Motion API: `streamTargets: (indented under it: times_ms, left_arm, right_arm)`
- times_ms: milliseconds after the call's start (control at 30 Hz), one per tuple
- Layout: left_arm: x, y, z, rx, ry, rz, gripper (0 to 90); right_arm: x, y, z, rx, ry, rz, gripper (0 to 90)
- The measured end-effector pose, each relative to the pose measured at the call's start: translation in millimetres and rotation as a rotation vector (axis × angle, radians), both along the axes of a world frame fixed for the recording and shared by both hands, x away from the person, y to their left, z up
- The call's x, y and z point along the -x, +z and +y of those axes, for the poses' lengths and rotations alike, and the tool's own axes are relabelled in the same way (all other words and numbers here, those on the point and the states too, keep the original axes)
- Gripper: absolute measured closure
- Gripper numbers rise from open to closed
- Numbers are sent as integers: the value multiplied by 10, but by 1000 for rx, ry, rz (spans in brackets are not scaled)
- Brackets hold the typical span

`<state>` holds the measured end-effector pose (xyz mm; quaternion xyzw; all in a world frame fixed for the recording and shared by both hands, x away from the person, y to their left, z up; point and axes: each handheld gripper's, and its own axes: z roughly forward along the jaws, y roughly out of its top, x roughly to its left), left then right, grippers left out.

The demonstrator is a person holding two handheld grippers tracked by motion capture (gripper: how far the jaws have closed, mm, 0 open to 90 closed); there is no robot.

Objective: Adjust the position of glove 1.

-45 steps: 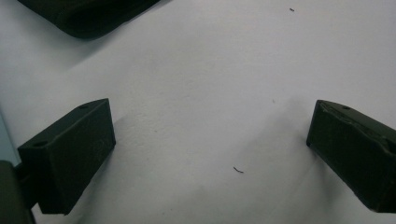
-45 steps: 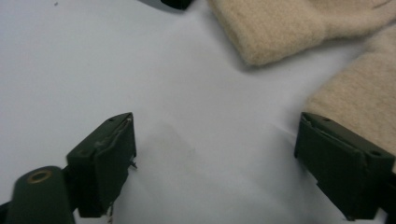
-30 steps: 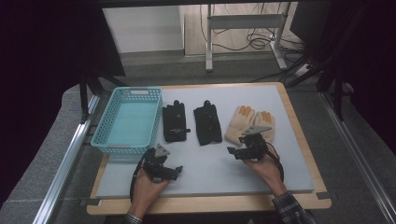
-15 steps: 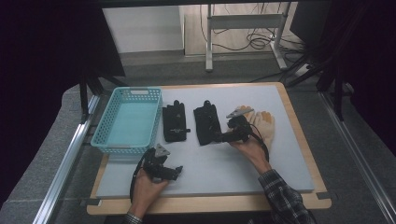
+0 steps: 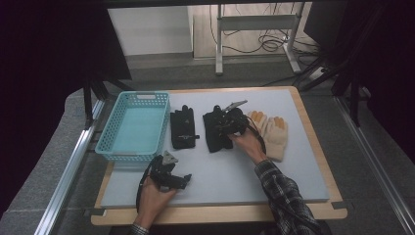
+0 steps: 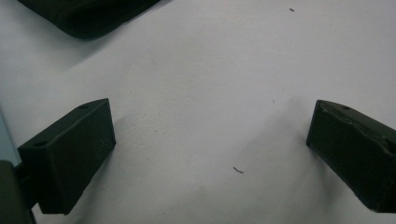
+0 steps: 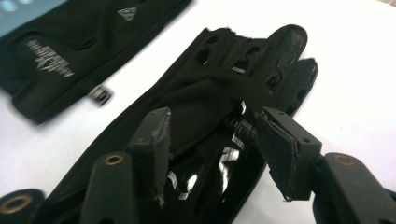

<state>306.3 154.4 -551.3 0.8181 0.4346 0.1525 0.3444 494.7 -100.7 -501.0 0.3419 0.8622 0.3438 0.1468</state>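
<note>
— Centre of the high view: what is the right gripper [image 5: 226, 123] doing?

— It sits over the black glove [image 5: 215, 132], the right-hand one of two black gloves at frame centre. In the right gripper view the jaws stand apart, one on each side of a raised fold of that glove's fabric [image 7: 219, 100]. Whether the pads already press the fold cannot be told.

— Position of the glove?

— Flat on the grey table mat [image 5: 303, 161], fingers toward the top of the frame. Just left of it lies the second black glove [image 5: 183, 128]; to its right lies a pair of tan gloves [image 5: 274, 132].

— And the left gripper [image 5: 169, 177]?

— Lower left of the high view, resting on the mat just below the turquoise basket [image 5: 131, 128]. The left gripper view shows its jaws wide apart with bare mat [image 6: 201, 116] between them and nothing held.
</note>
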Motion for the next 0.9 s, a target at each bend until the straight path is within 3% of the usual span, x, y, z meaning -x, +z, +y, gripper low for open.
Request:
streamTargets:
  times_ms: [67, 167, 267, 367, 400, 433, 467, 500, 667, 767, 833, 900]
  left_arm:
    - [0, -1, -1, 1, 1, 0, 13]
    - [0, 0, 0, 1, 0, 0, 12]
    - [0, -1, 0, 1, 0, -1, 12]
    - [-1, 2, 3, -5, -3, 1, 12]
    - [-1, 1, 3, -5, -3, 1, 12]
    - [-1, 1, 3, -5, -3, 1, 12]
    - [-1, 1, 2, -5, -3, 1, 12]
    - [-1, 1, 2, -5, -3, 1, 12]
    - [-1, 1, 2, -5, -3, 1, 12]
    - [-1, 1, 3, -5, -3, 1, 12]
    - [-1, 1, 2, -4, -2, 2, 12]
    - [-2, 3, 6, -9, -5, 3, 12]
  right_arm:
    - [-101, -50, 75, 18, -18, 5, 333]
    - [-158, -92, 111, 27, -21, 13, 312]
    - [-217, -173, 170, 72, -28, 18, 313]
    - [-259, -204, 154, 35, -48, 46, 420]
    - [-242, -216, 146, 4, -54, 55, 547]
    - [-223, -219, 149, -11, -50, 61, 614]
    - [-223, -219, 149, -11, -50, 61, 614]
    - [-202, -214, 161, -36, -35, 93, 789]
    - [-191, -199, 187, -36, -34, 105, 819]
    - [-153, -156, 217, -2, -28, 73, 823]
    - [-109, -90, 230, 9, -25, 54, 824]
    - [-17, 53, 216, -17, -18, 38, 823]
